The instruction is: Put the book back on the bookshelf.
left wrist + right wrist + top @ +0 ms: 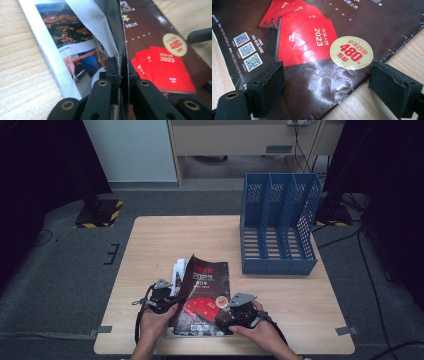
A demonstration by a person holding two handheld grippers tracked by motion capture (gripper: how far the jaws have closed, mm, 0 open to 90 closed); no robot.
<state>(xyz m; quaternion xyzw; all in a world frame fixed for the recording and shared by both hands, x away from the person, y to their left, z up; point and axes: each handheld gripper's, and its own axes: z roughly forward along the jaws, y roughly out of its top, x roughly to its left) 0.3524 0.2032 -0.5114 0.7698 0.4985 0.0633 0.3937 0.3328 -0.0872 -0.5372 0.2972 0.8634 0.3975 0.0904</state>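
Pinching the magazine's dark cover [150, 32] edge-on, the left tool [122, 75] has both jaws closed flat against the sheet. Its own view also shows the inner page [72, 47] underneath, with colour photos. In the high view that page is a pale sliver at the left of the magazine [202, 295], and the cover's left side lifts off it. Right tool [325, 82] is open, one jaw over the cover's lower part, the other over bare tabletop [367, 105] just off its edge; gold 480 sticker [351, 53] sits between them. High view: magazine at near-centre of the tabletop, blue three-slot file rack [278, 227] standing at the far right.
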